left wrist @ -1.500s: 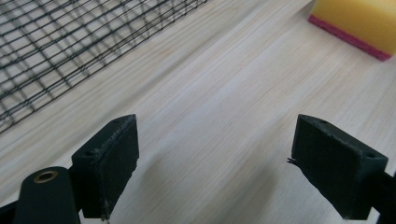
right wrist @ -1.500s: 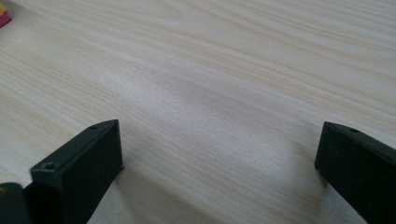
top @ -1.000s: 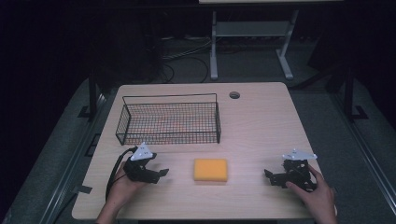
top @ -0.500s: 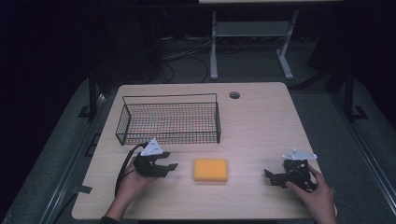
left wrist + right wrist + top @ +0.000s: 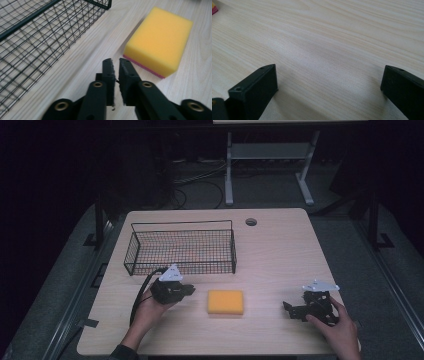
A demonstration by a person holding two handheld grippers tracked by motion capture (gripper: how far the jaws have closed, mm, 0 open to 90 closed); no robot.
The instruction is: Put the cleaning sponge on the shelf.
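A yellow sponge (image 5: 226,301) with a pink underside lies flat on the wooden table near its front middle; the left gripper view has the sponge (image 5: 158,41) just ahead and to the right of the jaws. My left gripper (image 5: 189,290) hovers left of the sponge, jaws nearly together with nothing between them (image 5: 116,66). My right gripper (image 5: 289,309) rests low at the front right, jaws wide apart over bare wood (image 5: 329,77). A black wire basket (image 5: 181,247) stands behind the left gripper, and its mesh (image 5: 32,42) fills the left of the left gripper view.
The table (image 5: 280,250) has a round cable hole (image 5: 251,222) near its back edge. A white stand (image 5: 270,155) and cables lie on the dark floor behind. A sliver of the sponge (image 5: 214,8) sits at the top left corner of the right gripper view.
My left gripper has moved right and slightly forward, toward the sponge, and risen a little. The right gripper and the sponge have stayed put.
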